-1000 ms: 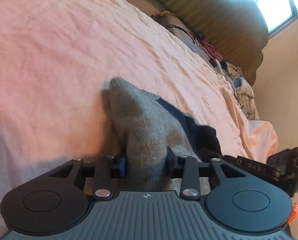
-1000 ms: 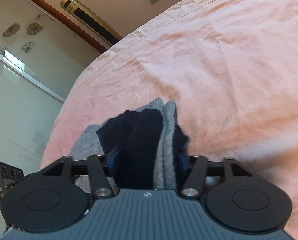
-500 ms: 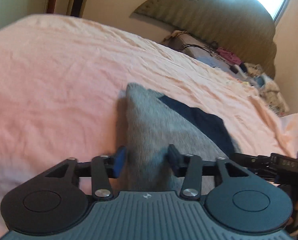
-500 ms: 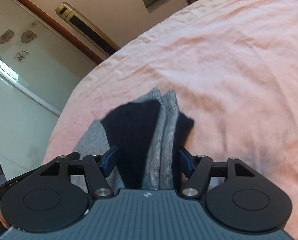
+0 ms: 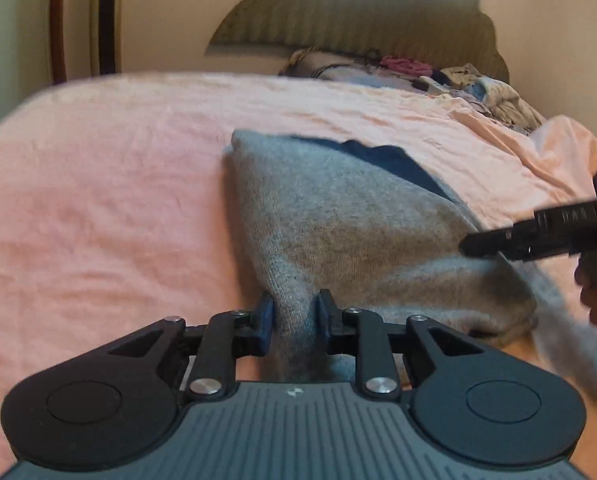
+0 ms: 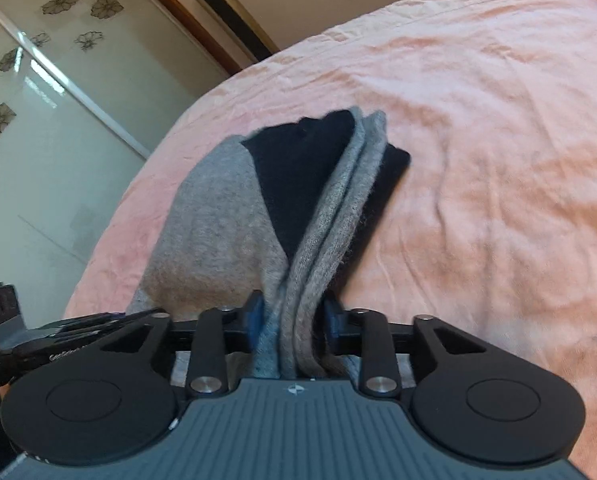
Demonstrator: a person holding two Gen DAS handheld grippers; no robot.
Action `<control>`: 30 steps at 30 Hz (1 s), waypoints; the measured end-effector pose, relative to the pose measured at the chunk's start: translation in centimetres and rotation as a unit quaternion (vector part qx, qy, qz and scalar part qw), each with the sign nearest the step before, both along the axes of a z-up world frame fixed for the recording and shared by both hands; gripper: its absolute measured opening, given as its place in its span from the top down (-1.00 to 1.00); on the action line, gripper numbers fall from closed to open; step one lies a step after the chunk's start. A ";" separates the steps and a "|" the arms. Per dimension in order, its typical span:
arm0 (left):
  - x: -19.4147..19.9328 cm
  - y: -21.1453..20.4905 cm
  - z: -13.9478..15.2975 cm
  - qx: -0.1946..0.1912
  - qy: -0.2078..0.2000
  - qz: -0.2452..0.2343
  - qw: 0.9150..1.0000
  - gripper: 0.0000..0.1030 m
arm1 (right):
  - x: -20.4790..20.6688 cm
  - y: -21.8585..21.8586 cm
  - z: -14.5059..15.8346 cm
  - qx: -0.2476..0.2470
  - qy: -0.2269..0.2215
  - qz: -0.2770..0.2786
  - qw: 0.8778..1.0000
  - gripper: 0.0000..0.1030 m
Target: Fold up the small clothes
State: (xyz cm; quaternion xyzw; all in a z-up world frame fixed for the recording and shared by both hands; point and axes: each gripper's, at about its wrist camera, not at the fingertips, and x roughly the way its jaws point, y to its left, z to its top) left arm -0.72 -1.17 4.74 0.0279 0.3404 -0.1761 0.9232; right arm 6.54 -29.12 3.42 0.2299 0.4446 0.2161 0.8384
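The grey-and-navy garment lay lengthwise away from both grippers on the bed; left gripper and right gripper jaws were closing, grasping its near edge.

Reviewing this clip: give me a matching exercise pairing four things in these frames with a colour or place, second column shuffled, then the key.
Column one:
1. garment
2. bed sheet
3. headboard
4. clothes pile

Column two:
A. pink, spread over the whole bed
B. grey with dark navy parts, pinched in the left gripper and the right gripper, whose jaws are closing on it
C. heaped at the far end of the bed
D. olive, ribbed, against the wall

Pairs: 1-B, 2-A, 3-D, 4-C
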 end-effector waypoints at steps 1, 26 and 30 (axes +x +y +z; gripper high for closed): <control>-1.8 -0.4 0.6 0.028 -0.040 -0.020 0.999 0.45 | -0.5 -0.5 0.1 0.012 -0.001 -0.013 1.000 -0.03; -6.7 -0.5 -1.1 0.096 -0.068 -0.094 0.989 0.69 | -4.9 2.7 2.3 -0.072 -0.014 0.077 0.994 0.53; -7.4 0.6 0.8 0.036 -0.078 -0.097 0.992 -0.04 | -2.5 0.4 5.6 -0.025 -0.075 0.020 0.997 -0.42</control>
